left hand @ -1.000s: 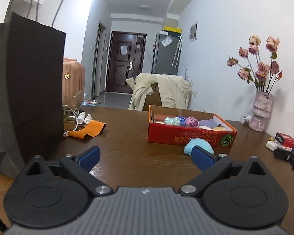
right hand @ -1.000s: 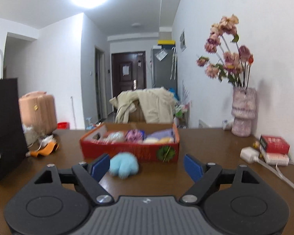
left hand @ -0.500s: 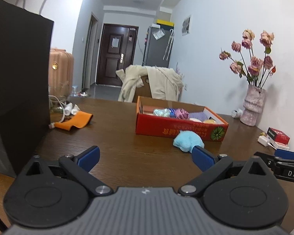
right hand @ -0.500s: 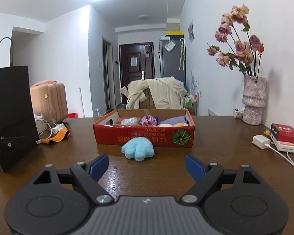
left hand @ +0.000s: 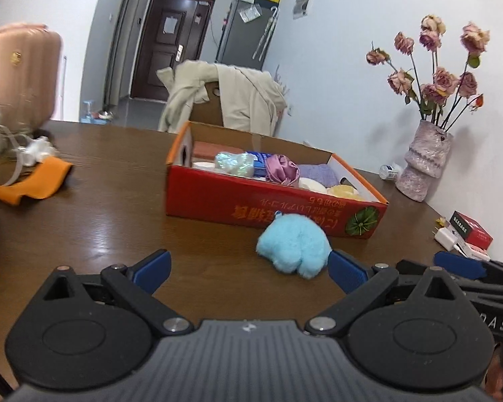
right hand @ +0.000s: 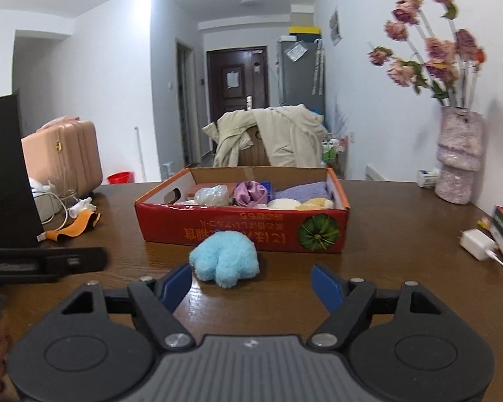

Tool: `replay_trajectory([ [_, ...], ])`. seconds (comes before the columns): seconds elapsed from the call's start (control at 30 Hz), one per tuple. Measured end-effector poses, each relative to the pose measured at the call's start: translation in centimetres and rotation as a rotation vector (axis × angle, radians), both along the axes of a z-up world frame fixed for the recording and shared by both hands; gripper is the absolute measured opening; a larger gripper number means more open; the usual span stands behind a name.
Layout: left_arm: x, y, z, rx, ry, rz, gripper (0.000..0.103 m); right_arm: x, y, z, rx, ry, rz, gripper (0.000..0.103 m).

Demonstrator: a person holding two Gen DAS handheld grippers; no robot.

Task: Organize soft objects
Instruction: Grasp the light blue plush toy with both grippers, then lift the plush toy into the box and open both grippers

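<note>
Clearance, as I see it: open brown counter [right hand: 385, 251] ahead of both grippers. Blue plush [right hand: 225, 258] lies just before the red box [right hand: 238, 231], which blocks the way beyond. Left side: orange cloth [left hand: 33, 184], cables. Right side: white charger [right hand: 476, 244], red packet [left hand: 472, 231], vase [right hand: 459, 157] against the wall

Fluffy light-blue plush toy [right hand: 225, 258], paw-shaped, lying on the brown counter [right hand: 385, 268] just before the front wall of the red cardboard box [right hand: 241, 231]. Box open-topped, holding an iridescent pouch [right hand: 213, 195], purple satin scrunchie [right hand: 250, 193], lilac cloth [right hand: 303, 190], and cream and yellow soft pieces.
</note>
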State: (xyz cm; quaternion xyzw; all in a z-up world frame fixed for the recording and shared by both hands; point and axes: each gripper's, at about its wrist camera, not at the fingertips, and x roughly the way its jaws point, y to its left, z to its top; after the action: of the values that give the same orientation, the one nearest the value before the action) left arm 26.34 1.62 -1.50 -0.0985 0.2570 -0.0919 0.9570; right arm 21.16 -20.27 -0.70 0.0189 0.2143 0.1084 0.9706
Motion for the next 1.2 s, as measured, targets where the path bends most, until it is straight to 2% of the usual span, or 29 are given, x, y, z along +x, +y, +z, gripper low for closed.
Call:
replay_trajectory([
  [0.07, 2.1, -0.5, -0.5, -0.021, 0.024, -0.023, 0.1, 2.1, 0.0, -0.2, 0.016, 0.019, 0.018, 0.069],
  [0.2, 5.9, -1.5, -1.8, -0.04, 0.08, -0.056, 0.08, 6.7, -0.6, -0.9, 0.094, 0.089, 0.044, 0.061],
  [0.33, 8.7, -1.6, -3.4, -0.141, 0.128, -0.063, 0.066, 11.1, -1.0, -2.2, 0.158, 0.138, 0.058, 0.055],
  [0.4, 9.5, -1.7, -3.9, -0.182, 0.132, -0.078, 0.054, 13.1, -0.9, -3.1, 0.177, 0.164, 0.058, 0.052],
  [0.53, 10.5, -1.6, -4.9, -0.24, 0.129, -0.122, 0.039, 15.4, -0.7, -4.9, 0.235, 0.206, 0.086, 0.046],
  [0.6, 10.5, -1.4, -5.4, -0.252, 0.114, -0.112, 0.032, 15.6, -0.8, -6.0, 0.246, 0.232, 0.102, 0.043],
  [0.63, 10.5, -1.3, -5.5, -0.255, 0.111, -0.112, 0.03, 15.6, -1.1, -6.4, 0.284, 0.23, 0.109, 0.041],
  [0.7, 10.7, -0.9, -5.8, -0.272, 0.118, -0.106, 0.026, 15.7, -1.5, -6.7, 0.34, 0.245, 0.135, 0.028],
  [1.03, 10.9, -0.9, -5.8, -0.273, 0.133, -0.105, 0.025, 15.7, -2.0, -7.3, 0.38, 0.251, 0.166, 0.027],
  [1.13, 10.5, -0.9, -5.7, -0.281, 0.148, -0.108, 0.016, 15.4, -1.9, -7.0, 0.368, 0.253, 0.169, 0.026],
  [1.2, 9.6, -1.1, -5.4, -0.288, 0.15, -0.112, 0.015, 14.8, -1.7, -6.6, 0.357, 0.248, 0.167, 0.023],
])
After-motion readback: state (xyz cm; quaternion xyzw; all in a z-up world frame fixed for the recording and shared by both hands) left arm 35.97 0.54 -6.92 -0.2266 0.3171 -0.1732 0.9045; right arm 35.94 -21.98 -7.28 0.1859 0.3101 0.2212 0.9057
